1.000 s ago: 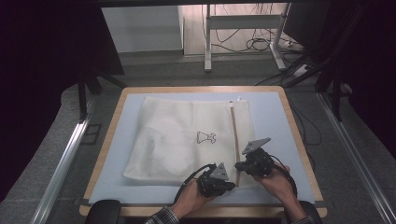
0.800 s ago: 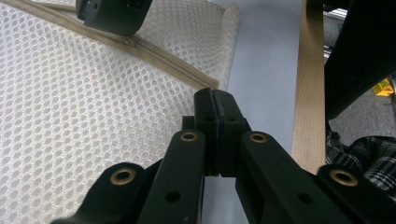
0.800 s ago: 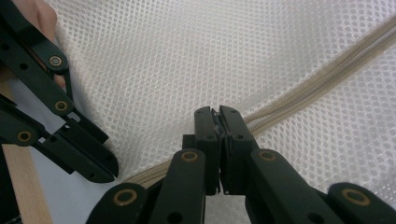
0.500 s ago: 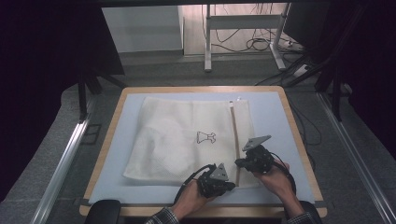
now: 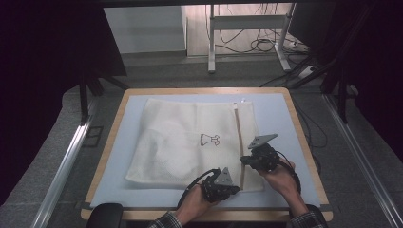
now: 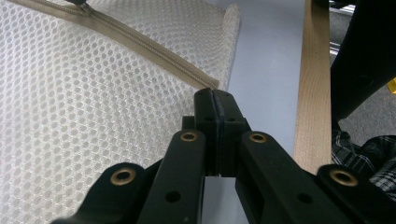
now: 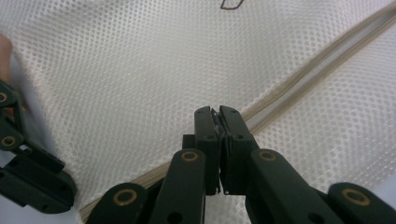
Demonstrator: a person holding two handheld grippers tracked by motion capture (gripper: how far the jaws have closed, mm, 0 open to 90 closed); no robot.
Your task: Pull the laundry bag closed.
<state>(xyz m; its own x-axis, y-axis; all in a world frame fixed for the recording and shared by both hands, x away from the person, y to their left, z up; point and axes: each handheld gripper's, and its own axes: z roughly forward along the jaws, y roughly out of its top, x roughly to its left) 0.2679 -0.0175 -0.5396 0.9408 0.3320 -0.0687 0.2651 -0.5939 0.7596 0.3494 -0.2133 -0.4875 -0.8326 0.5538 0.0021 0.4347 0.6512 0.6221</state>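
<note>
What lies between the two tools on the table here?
In the high view, a stretch of the white mesh bag with its tan zipper running through it lies between the left tool and the right tool; nothing else shows there.

Dim, soft high view, dark surroundings, bright floor beyond, evenly lit close views, blurred left edge.
</note>
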